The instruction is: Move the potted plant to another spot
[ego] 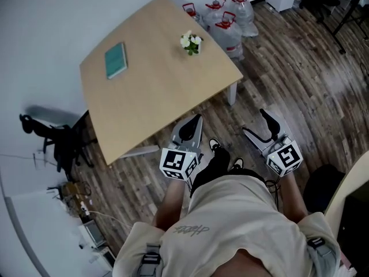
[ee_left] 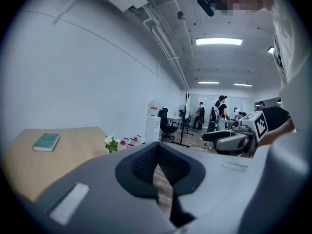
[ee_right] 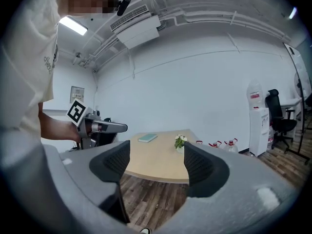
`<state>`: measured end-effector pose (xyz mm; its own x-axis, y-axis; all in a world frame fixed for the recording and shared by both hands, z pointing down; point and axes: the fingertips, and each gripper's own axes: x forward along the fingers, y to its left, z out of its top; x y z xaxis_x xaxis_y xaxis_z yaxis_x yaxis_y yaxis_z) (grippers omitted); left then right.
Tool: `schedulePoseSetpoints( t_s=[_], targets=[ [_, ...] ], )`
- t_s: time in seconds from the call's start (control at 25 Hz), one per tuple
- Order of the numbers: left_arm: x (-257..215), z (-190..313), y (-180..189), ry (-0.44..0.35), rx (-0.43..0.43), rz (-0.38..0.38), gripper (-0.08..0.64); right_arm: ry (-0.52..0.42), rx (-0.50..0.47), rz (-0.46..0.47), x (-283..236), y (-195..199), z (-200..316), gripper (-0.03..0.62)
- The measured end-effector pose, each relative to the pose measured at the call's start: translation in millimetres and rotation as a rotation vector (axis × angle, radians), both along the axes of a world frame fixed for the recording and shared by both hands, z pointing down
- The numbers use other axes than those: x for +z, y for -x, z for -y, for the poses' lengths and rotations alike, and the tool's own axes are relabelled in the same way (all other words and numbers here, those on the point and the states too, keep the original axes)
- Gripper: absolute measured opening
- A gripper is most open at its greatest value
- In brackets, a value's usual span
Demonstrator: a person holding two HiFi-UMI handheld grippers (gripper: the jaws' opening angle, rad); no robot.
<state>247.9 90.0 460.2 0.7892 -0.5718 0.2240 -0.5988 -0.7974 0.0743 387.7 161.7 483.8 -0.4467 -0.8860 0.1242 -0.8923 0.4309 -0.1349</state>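
Observation:
A small potted plant [ego: 191, 42] with white flowers stands near the far right edge of a light wooden table [ego: 155, 97]. It also shows in the left gripper view [ee_left: 111, 143] and the right gripper view [ee_right: 180, 142]. Both grippers hover over the floor in front of the table, well short of the plant. My left gripper [ego: 190, 127] is shut, its pads [ee_left: 144, 164] meeting at the tips with nothing between them. To its right, my right gripper [ego: 255, 123] stands open and empty, and the plant shows past its right pad [ee_right: 199, 165].
A teal book [ego: 116, 60] lies on the table's left part. Several water jugs [ego: 228, 16] stand on the wooden floor behind the table's far right corner. A black chair [ego: 57, 137] sits at the left wall. A water dispenser [ee_right: 257, 121] and people [ee_left: 219, 113] are farther off.

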Motion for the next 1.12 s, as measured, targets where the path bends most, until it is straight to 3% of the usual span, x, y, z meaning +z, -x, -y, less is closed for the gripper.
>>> schedulePoseSetpoints(
  t_s=[0.2, 0.36, 0.44, 0.6, 0.8, 0.96, 1.12],
  targets=[
    [-15.4, 45.8, 1.7, -0.04, -0.022, -0.022, 0.015, 0.005, 0.011, -0.037, -11.1, -12.7, 42.7, 0.342],
    [-11.7, 78.3, 8.4, -0.047, -0.002, 0.004, 0.014, -0.006, 0.056, 0.054, -27.4, -19.2, 82.9, 0.342],
    [-10.6, 91.7, 10.4, -0.044, 0.019, 0.009, 0.014, -0.009, 0.078, 0.052, -30.8, -19.9, 97.6, 0.342],
    [-8.6, 121.6, 19.9, -0.048, 0.034, 0.003, 0.015, 0.007, 0.096, 0.034, -28.0, -14.4, 129.7, 0.342],
    [-5.6, 148.1, 35.2, 0.003, 0.01, -0.044, 0.014, 0.028, 0.121, 0.123, -26.9, -7.4, 162.6, 0.342],
    [-4.0, 159.2, 44.9, -0.029, -0.016, 0.007, 0.015, 0.049, 0.086, 0.048, -25.3, -0.7, 186.3, 0.342],
    [-3.4, 174.5, 51.3, 0.054, -0.058, -0.065, 0.015, 0.051, 0.033, -0.037, -25.9, 3.5, 211.8, 0.342]
  ],
)
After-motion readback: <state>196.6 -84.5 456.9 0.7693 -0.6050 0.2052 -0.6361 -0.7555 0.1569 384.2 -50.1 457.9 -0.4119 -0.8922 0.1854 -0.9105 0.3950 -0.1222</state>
